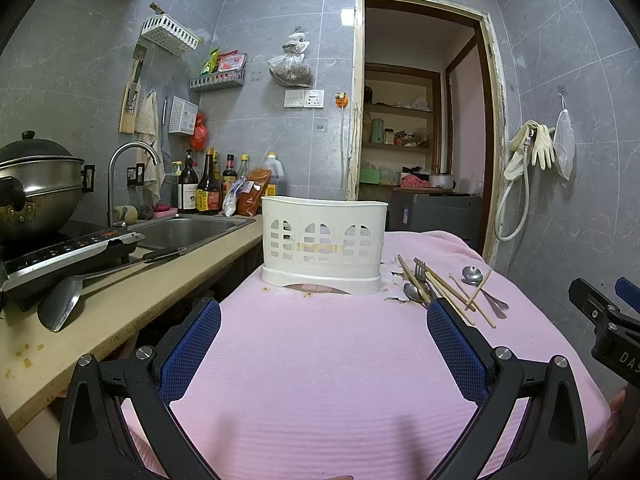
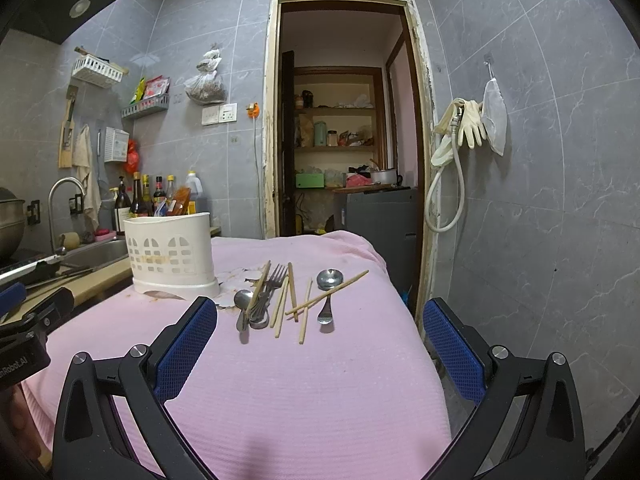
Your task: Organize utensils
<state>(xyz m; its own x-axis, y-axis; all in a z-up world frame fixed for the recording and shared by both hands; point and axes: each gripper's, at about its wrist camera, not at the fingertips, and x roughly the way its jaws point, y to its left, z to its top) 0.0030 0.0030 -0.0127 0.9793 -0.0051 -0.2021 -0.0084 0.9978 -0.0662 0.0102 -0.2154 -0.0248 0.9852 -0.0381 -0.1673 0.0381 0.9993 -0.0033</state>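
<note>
Right of the white utensil holder (image 2: 170,254), chopsticks (image 2: 294,300), forks (image 2: 272,284) and spoons (image 2: 329,286) lie scattered on pink cloth (image 2: 300,380). Nearer than the holder, left gripper (image 1: 324,346) and right gripper (image 2: 320,350) hover spread wide, empty.

Bare pink cloth (image 2: 280,392) leads to the utensils (image 2: 280,300) (white caddy (image 2: 170,256) just left).

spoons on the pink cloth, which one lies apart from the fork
The right-hand spoon, bowl facing the doorway, with one chopstick lying across its handle. The other spoon sits bundled beside the fork.
</note>
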